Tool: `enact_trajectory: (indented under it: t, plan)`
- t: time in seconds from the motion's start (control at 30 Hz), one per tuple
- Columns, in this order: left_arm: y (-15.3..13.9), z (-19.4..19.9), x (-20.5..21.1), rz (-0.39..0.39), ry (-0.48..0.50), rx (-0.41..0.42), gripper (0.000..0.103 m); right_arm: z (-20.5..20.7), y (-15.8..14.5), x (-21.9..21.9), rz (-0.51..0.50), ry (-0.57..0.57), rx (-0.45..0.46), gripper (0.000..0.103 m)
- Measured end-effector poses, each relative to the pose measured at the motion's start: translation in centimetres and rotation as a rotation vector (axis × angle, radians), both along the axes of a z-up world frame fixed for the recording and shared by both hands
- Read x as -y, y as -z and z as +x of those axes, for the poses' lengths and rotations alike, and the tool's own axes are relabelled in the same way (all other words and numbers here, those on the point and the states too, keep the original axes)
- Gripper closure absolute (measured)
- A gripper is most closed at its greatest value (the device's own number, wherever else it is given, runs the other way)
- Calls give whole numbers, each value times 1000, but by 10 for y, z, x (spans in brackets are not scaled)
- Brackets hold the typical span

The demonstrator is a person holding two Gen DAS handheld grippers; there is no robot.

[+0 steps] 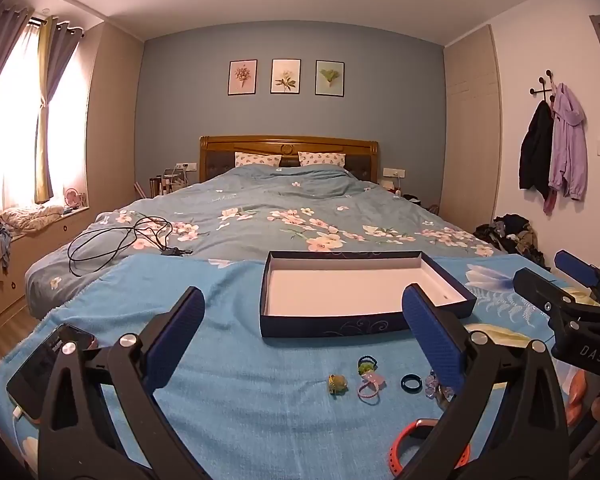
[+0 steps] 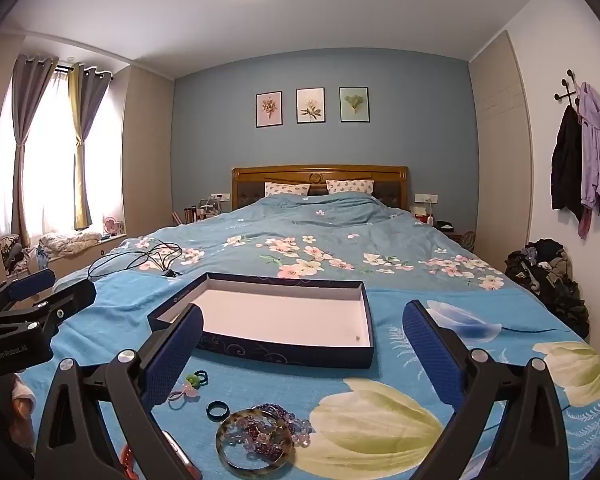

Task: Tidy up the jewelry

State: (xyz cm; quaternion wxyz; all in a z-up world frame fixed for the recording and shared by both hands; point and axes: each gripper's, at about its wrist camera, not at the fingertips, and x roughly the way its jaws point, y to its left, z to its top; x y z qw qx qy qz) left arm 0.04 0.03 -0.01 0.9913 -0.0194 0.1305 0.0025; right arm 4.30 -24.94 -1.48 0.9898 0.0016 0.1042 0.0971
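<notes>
An empty dark blue box [image 1: 332, 326] with a white inside lies on the blue towel; it also shows in the right wrist view [image 2: 292, 350]. Small jewelry lies in front of it: a green-yellow piece [image 1: 337, 384], a pink hair tie [image 1: 369, 388], a dark ring [image 1: 411, 382], clear beads [image 1: 432, 385] and an orange band [image 1: 404, 446]. The right wrist view shows a tortoiseshell bangle [image 2: 255, 446] over purple beads [image 2: 276, 410] and the ring [image 2: 217, 409]. My left gripper [image 1: 304, 336] is open and empty above the jewelry. My right gripper [image 2: 302, 348] is open and empty.
A phone [image 1: 44, 368] lies on the towel at the left. A black cable [image 1: 116, 240] lies on the floral duvet behind. Clothes are piled on the floor at the right [image 2: 548, 272]. The bed stretches back to a wooden headboard [image 1: 288, 148].
</notes>
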Motion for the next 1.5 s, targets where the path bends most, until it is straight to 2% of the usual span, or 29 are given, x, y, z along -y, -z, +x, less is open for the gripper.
enact_trajectory:
  t: [1.5]
  plan:
    - [3, -8, 5, -2, 8, 3, 6, -1, -1, -2, 7, 4, 0, 6]
